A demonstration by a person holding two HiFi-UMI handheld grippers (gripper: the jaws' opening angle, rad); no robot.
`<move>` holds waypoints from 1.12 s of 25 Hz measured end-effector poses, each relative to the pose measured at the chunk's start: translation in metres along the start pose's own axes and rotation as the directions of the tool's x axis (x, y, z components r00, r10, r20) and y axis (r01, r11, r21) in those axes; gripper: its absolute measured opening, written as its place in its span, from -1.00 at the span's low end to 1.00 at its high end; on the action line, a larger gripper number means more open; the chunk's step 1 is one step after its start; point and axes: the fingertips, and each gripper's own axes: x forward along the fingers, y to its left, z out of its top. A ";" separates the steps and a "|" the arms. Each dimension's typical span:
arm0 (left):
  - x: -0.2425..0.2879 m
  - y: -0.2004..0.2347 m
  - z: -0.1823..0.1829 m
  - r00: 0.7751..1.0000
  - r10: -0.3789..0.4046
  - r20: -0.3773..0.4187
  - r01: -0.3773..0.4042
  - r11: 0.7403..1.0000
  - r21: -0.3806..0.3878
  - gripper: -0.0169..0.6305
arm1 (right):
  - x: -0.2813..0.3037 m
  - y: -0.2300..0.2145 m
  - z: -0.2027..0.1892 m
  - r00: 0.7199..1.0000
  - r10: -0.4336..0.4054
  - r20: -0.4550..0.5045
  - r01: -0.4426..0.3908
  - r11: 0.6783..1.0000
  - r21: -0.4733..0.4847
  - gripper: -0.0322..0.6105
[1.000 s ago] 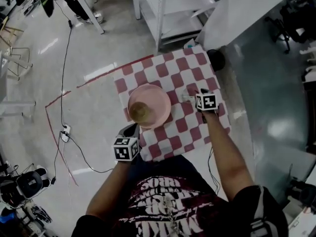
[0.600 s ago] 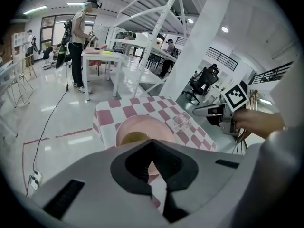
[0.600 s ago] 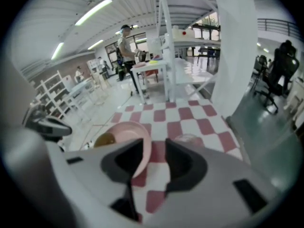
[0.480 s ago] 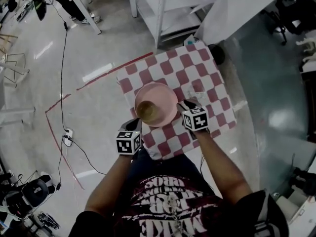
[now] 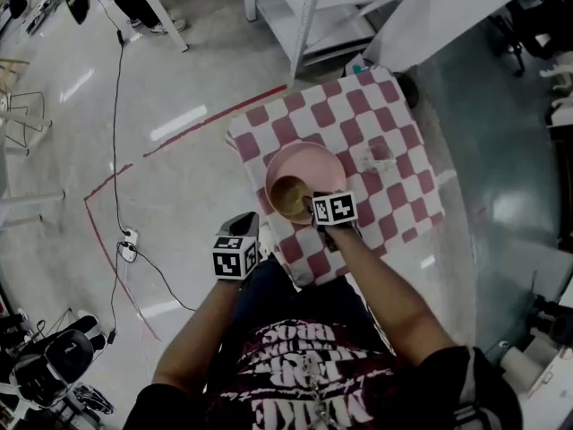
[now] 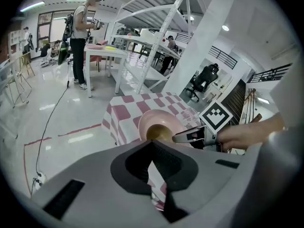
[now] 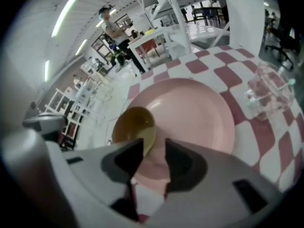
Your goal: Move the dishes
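Observation:
A pink plate (image 5: 313, 170) lies on the red-and-white checked table (image 5: 394, 115), with a small olive-brown bowl (image 5: 288, 197) on its near left part. My right gripper (image 5: 310, 207) hangs over the plate's near rim, just right of the bowl. Its jaws stand open, and through the gap I see the plate (image 7: 190, 115) and the edge of the bowl (image 7: 134, 127). My left gripper (image 5: 243, 225) is shut and empty, off the table's left corner. In the left gripper view the left gripper (image 6: 153, 148) points toward the plate (image 6: 164, 120), and the right gripper (image 6: 187, 137) shows beside the bowl (image 6: 158, 133).
A clear glass (image 5: 376, 158) stands on the cloth right of the plate, also visible as the glass (image 7: 268, 94). White shelving (image 5: 313, 7) stands beyond the table. A cable (image 5: 116, 106) and a power strip (image 5: 130, 238) lie on the floor at left.
My right gripper has swung left from beside the glass to the plate's near rim by the bowl. The left gripper has shifted a little along the table's left corner.

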 end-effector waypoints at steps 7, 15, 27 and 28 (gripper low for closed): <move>0.000 0.017 -0.004 0.999 -0.030 -0.017 0.030 1.000 0.002 -0.86 | 0.025 0.006 -0.008 0.999 0.017 -0.028 -0.013 0.990 0.140 -0.73; 0.004 -0.003 0.009 0.997 -0.067 -0.022 0.068 0.997 0.036 -0.86 | -0.012 -0.014 -0.016 1.000 0.029 -0.009 -0.026 0.977 0.214 -0.77; 0.043 -0.099 0.015 0.994 -0.108 -0.028 0.111 0.988 0.106 -0.86 | -0.096 -0.128 -0.062 0.998 -0.062 0.008 0.059 0.969 0.242 -0.77; 0.044 -0.103 0.010 0.994 -0.101 -0.037 0.104 0.989 0.105 -0.86 | -0.100 -0.139 -0.064 0.997 -0.071 0.009 0.067 0.968 0.242 -0.78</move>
